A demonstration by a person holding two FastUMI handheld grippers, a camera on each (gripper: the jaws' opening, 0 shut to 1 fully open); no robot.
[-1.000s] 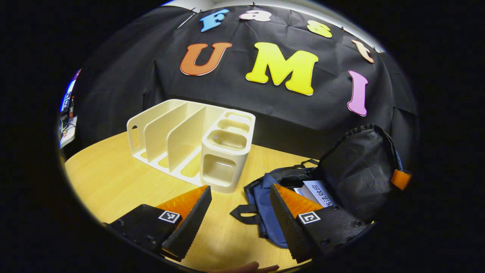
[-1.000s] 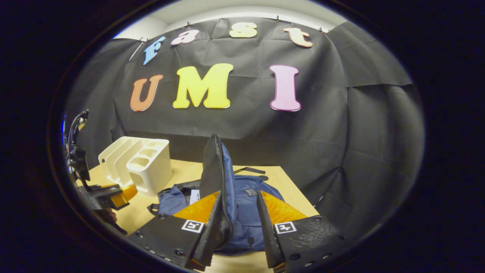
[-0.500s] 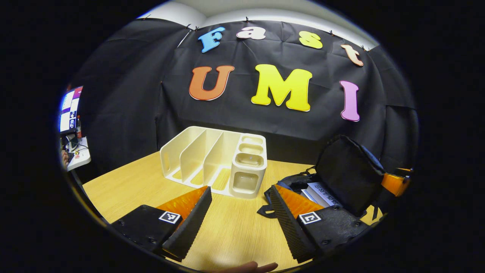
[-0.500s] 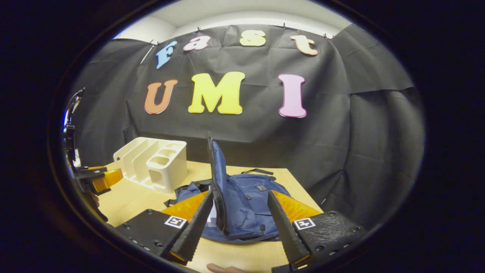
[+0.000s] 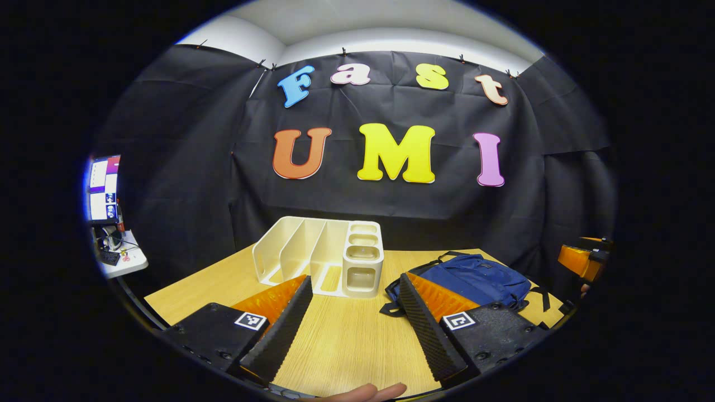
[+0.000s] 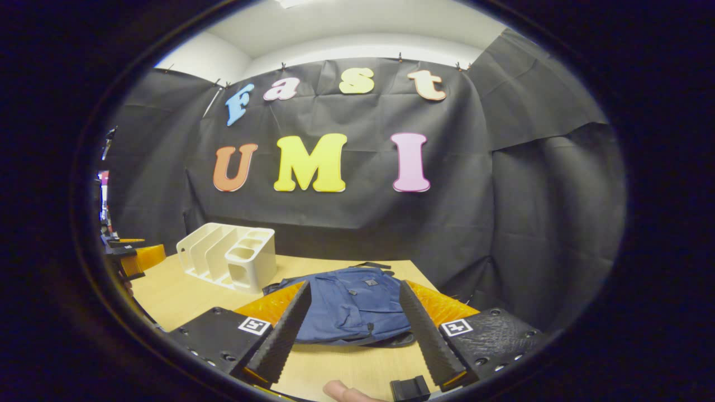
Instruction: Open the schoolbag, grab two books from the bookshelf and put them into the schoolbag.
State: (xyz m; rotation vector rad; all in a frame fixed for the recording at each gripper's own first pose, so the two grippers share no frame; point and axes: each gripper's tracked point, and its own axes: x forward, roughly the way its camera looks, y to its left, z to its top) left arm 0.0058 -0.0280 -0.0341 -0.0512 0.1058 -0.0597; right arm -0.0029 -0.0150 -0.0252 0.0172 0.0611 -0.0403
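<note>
The blue schoolbag (image 6: 349, 304) lies flat on the wooden table (image 6: 184, 293) with its flap down, seen from the left gripper view as schoolbag (image 5: 475, 279) at the right. The cream bookshelf (image 5: 318, 254) stands behind and left of it, its slots empty; it is the bookshelf (image 6: 232, 262) in the right gripper view. No book is visible. My left gripper (image 5: 353, 324) hangs open over bare table in front of the shelf. My right gripper (image 6: 353, 329) hangs open just short of the bag, holding nothing.
The black cloth wall closes off the back and right of the table. A side desk with a lit screen (image 5: 103, 187) sits far left. A fingertip (image 5: 368, 392) shows at the bottom edge. The other gripper (image 5: 581, 259) is at the right edge.
The right gripper let go of the bag's flap, which dropped shut over the books inside. Both grippers pulled back and away from the bag and shelf.
</note>
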